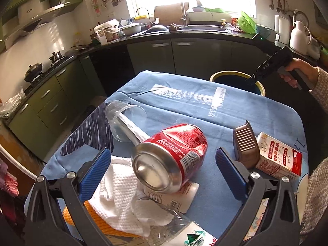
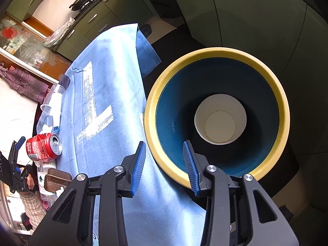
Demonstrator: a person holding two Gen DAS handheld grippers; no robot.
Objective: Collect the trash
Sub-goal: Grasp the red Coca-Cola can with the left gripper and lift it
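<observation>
Left view: sits behind the left gripper, close above the table, tilted down and facing across it toward the counter and window.
Left view nearness: the red can fills the middle, right between the fingers.
Right view: sits behind the right gripper, looking steeply down over the table edge into the bin.
Right view nearness: the bin rim is just beyond the fingertips.
Shared: blue cloth, can, bin, clear cup, brown tray.
Cross-sight: each view catches the other gripper at its edge; the carton shows only in the left view, perhaps hidden in the right.
</observation>
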